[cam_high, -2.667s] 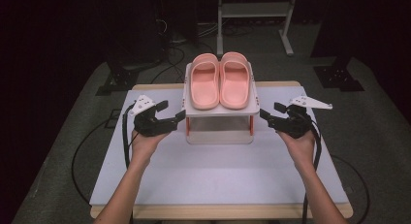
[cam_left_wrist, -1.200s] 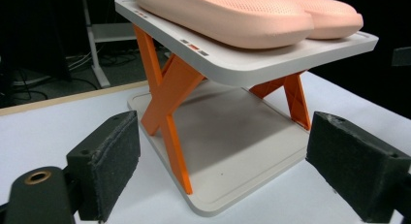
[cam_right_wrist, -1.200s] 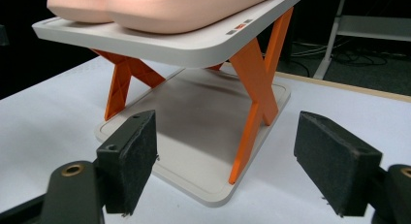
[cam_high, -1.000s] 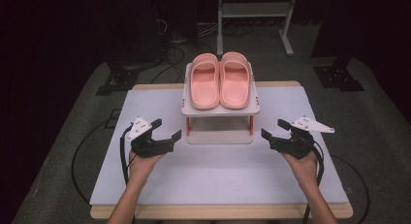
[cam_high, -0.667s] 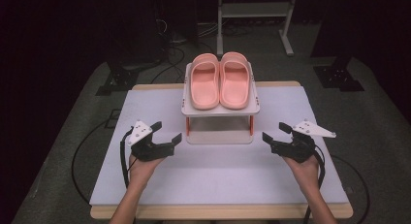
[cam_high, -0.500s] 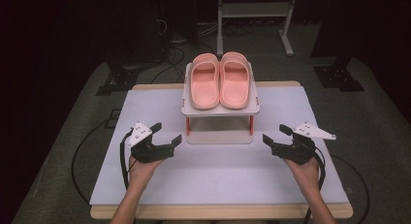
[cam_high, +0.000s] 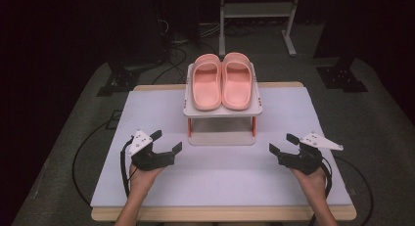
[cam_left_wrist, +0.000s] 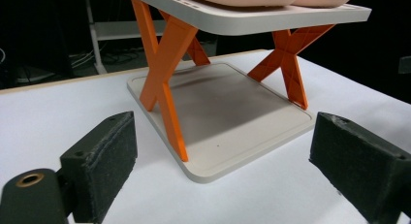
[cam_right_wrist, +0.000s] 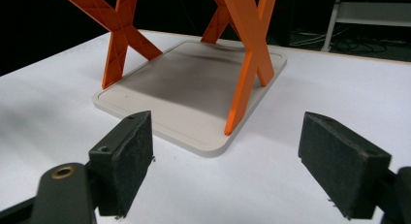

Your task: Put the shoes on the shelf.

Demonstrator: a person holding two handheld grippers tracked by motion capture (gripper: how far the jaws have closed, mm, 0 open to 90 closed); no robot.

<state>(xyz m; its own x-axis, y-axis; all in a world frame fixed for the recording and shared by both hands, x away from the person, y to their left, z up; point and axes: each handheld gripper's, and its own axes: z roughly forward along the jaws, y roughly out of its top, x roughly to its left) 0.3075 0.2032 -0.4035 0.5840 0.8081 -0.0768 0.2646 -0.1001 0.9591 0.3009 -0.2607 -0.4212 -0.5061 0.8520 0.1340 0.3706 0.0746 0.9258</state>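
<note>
- Since the earlier high-view frames both grippers have drawn back from the sides of the rack toward the person's edge of the table; the rack and slippers sit where they sat.
- Left gripper [cam_high: 166, 141]: jaws wide apart, nothing between them; its own view shows bare pads [cam_left_wrist: 104, 158] low over the white table cover [cam_high: 220, 182], pointed at the rack's lower shelf [cam_left_wrist: 228, 122].
- Right gripper [cam_high: 283, 144]: jaws likewise spread and empty, pads [cam_right_wrist: 128, 156] facing the same shelf from the other side, near it but not touching.
- Rack [cam_high: 222, 110]: two white shelves joined by orange X-shaped legs [cam_left_wrist: 167, 64], standing at the middle rear of the table, between the two grippers and ahead of them.
- Pink slippers [cam_high: 222, 80]: a pair, side by side on the top shelf, toes toward the person, untouched by either gripper.
- Progress, as judged: slippers seated on the rack, rack squared up, both hands clear and released. The placing looks finished; nothing obvious remains beyond resting the grippers.
</note>
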